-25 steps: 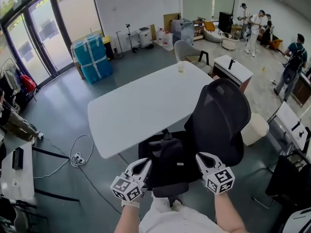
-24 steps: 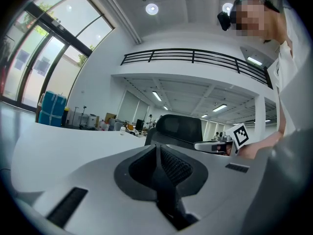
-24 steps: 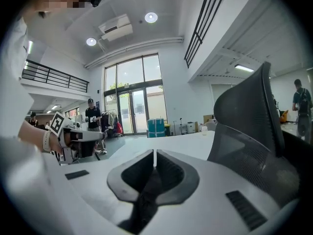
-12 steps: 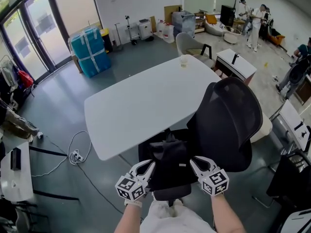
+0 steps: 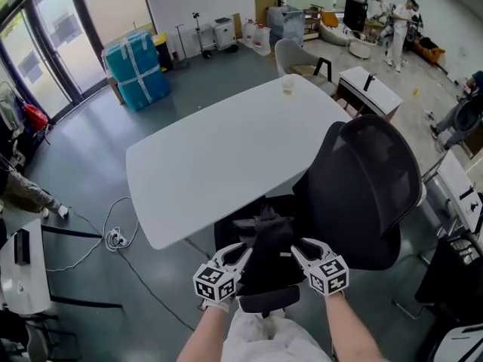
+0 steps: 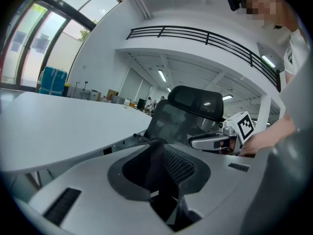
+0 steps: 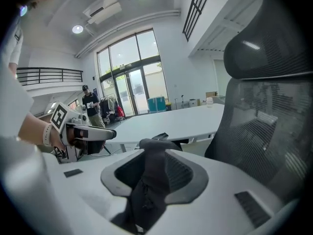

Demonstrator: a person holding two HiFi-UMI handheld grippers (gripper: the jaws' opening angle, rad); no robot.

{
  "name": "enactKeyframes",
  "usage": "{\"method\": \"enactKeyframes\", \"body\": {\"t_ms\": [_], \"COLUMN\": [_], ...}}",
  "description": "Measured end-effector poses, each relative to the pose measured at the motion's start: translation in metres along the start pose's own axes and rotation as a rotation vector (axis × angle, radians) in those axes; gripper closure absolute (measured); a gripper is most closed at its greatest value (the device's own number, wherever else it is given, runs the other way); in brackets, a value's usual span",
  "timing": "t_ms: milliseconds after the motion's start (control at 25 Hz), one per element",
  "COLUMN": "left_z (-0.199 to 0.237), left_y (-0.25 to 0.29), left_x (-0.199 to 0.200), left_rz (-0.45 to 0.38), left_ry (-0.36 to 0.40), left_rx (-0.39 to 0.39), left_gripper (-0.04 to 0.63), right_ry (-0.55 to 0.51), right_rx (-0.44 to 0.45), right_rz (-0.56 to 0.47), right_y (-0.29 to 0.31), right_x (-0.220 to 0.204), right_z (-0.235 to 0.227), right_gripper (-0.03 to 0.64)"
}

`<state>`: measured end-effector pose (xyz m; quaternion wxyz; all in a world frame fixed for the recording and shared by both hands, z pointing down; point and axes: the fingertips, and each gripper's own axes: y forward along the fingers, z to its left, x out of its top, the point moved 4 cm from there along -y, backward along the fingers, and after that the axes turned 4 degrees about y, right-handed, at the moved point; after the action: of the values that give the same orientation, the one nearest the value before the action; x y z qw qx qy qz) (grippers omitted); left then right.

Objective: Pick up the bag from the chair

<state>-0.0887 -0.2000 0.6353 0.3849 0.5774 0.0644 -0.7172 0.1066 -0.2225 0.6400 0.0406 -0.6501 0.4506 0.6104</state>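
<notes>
A black bag [image 5: 266, 249] sits on the seat of a black mesh-backed office chair [image 5: 366, 191], just in front of me. My left gripper [image 5: 241, 253] presses on the bag's left side and my right gripper [image 5: 296, 249] on its right side. In the left gripper view, a fold of the black bag fabric [image 6: 157, 168] runs through my left gripper [image 6: 164, 182], which is shut on it, with the right gripper [image 6: 215, 142] beyond. In the right gripper view, bag fabric [image 7: 152, 168] is likewise pinched in my right gripper [image 7: 148, 192], and the left gripper [image 7: 90, 133] shows opposite.
A large white table [image 5: 219, 153] stands right behind the chair, with a cup [image 5: 287, 86] at its far end. A cable [image 5: 121, 236] lies on the floor to the left. Another desk [image 5: 23, 274] is at far left, a white cabinet [image 5: 366, 93] and people at back right.
Both grippers have moved inward from the bag's outer sides and closed onto its fabric. The head view has shifted slightly closer to the chair.
</notes>
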Motion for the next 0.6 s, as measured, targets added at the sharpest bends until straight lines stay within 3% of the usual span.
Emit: {"method": "enactKeyframes", "body": {"t_ms": [200, 600], "left_z": [0.013, 0.029], "left_y": [0.024, 0.061], "left_x": [-0.019, -0.043], "left_rz": [0.055, 0.184], "left_ry": [-0.038, -0.029], "left_rx": [0.008, 0.035], "left_gripper": [0.478, 0.407], "right_ry": [0.028, 0.057], "right_rx": [-0.022, -0.020], "right_rz": [0.058, 0.140], "right_y": [0.021, 0.049], "right_x": [-0.017, -0.038], "right_z": [-0.014, -0.030], "right_gripper": [0.475, 0.453]}}
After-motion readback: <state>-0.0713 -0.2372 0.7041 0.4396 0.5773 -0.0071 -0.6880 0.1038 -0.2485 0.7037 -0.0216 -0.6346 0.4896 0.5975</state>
